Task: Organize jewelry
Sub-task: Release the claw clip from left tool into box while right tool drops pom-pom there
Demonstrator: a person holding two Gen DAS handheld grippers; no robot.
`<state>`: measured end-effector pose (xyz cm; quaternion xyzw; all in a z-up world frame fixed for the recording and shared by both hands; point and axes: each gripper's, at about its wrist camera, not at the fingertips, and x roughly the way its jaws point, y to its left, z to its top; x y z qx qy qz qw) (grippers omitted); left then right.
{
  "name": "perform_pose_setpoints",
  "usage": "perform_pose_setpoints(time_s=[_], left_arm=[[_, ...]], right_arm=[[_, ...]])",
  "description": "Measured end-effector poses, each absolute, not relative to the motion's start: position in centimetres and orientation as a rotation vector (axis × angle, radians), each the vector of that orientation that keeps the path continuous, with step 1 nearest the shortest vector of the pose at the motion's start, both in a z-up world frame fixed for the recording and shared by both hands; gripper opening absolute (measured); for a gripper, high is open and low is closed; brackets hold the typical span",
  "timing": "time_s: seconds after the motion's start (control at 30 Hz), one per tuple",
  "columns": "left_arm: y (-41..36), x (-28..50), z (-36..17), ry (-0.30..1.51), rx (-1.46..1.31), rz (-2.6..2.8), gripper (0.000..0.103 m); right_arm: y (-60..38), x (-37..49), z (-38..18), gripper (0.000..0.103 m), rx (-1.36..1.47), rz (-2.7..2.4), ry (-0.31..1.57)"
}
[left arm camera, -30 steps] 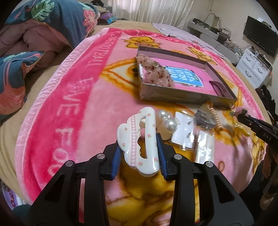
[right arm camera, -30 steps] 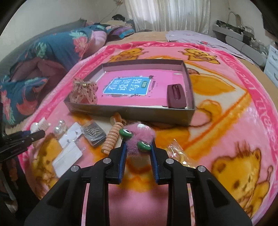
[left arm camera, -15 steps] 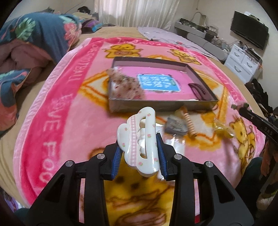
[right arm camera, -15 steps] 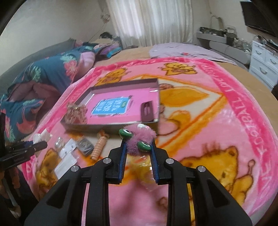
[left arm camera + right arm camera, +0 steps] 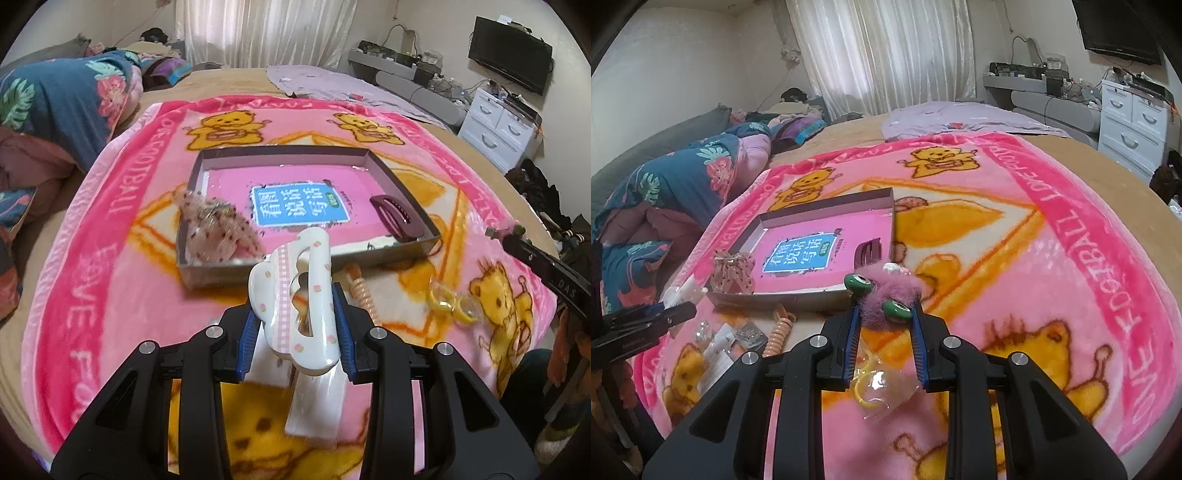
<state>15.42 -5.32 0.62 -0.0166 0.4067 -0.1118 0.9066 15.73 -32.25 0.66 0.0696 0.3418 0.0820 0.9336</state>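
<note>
Both claws have risen: left claw (image 5: 297,325) grips white hair clip (image 5: 295,295), right claw (image 5: 884,314) pink fuzzy ornament (image 5: 886,291).

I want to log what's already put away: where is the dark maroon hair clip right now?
The maroon hair clip lies inside the shallow box, in its near right corner in the left wrist view, right of the blue label.
</note>
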Motion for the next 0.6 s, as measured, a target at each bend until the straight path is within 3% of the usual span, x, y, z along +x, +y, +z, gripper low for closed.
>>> perform_pose_setpoints(time_s=[0.6], left_arm=[[-5.0, 21.3, 0.9, 0.848, -0.034, -0.232, 0.028]], right_arm=[[-29.4, 18.9, 1.7, 0.024, 0.07, 0.202, 0.69]])
